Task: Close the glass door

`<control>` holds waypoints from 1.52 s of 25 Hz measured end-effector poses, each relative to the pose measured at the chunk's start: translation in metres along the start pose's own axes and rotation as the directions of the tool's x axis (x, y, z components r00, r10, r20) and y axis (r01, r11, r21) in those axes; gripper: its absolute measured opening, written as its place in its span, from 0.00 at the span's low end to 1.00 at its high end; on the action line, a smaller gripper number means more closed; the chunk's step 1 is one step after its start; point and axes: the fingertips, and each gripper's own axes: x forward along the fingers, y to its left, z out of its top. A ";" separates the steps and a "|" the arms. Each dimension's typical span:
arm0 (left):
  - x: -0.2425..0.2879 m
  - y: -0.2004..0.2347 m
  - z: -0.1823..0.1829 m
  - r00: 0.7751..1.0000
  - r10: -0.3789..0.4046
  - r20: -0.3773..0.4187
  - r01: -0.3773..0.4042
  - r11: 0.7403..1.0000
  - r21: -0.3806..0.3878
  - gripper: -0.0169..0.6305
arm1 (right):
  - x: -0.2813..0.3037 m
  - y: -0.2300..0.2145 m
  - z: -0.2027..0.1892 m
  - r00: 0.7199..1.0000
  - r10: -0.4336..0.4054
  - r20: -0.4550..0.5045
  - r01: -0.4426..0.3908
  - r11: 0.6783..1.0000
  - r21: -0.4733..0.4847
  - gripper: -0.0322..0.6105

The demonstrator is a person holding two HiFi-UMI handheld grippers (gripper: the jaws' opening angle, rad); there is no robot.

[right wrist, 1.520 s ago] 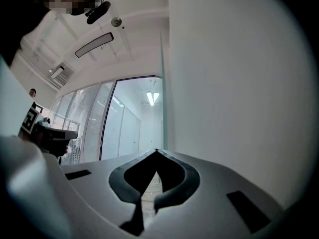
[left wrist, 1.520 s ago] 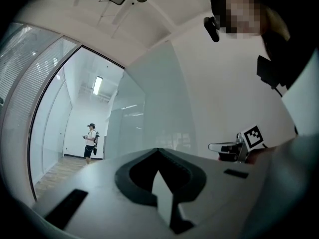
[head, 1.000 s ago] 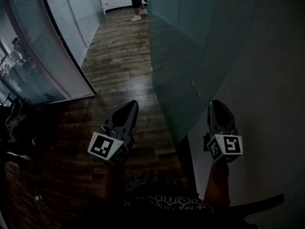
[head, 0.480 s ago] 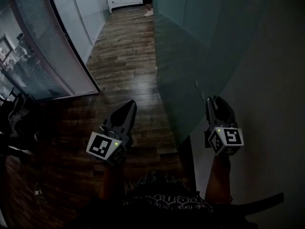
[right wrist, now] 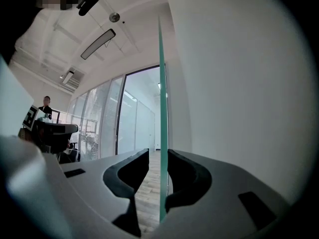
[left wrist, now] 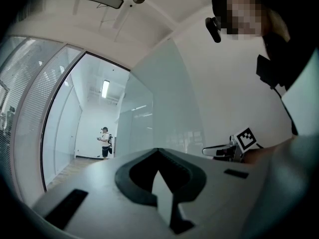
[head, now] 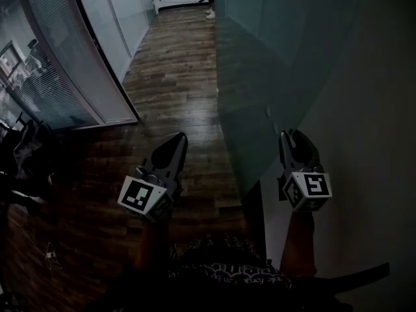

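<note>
Jaws of the right gripper point(right wrist: 158, 152) just opened, now spread wide. Between them, upright, the thin green edge of the tall frosted glass door point(right wrist: 162, 83). Close against the right-hand jaw, a clear gap to the other, no squeeze on the glass. Probably readying a pinch on the door's free edge. Closing apparently not yet begun: in the head view, pane lying along the white wall point(head: 364, 109), above the dark wooden plank floor point(head: 169, 77). Likely needed next: a firm clamp on that edge, then a swing away from the wall. Left gripper point(head: 174, 140) pressed together, empty, well apart from the door.
</note>
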 end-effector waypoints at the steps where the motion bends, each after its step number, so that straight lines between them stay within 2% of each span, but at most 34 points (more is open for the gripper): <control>1: -0.002 0.000 -0.002 1.000 0.006 -0.001 -0.006 1.000 0.001 0.03 | 0.000 0.001 -0.001 1.000 0.005 0.001 -0.005 1.000 -0.001 0.21; 16: -0.049 -0.002 -0.005 0.987 0.162 -0.019 -0.162 0.987 0.022 0.03 | 0.003 0.043 -0.003 0.984 0.176 0.028 -0.176 0.984 0.003 0.21; 27: -0.100 0.009 -0.005 0.952 0.304 -0.034 -0.303 0.953 0.021 0.03 | 0.011 0.081 -0.003 0.959 0.281 0.036 -0.282 0.959 0.014 0.21; 32: -0.111 0.020 -0.007 0.943 0.331 -0.033 -0.330 0.944 0.032 0.03 | 0.017 0.104 -0.005 0.950 0.310 0.023 -0.311 0.950 0.020 0.21; 38: -0.128 0.046 -0.010 0.945 0.327 -0.021 -0.326 0.944 0.045 0.03 | 0.028 0.133 -0.004 0.947 0.322 0.020 -0.321 0.947 -0.026 0.21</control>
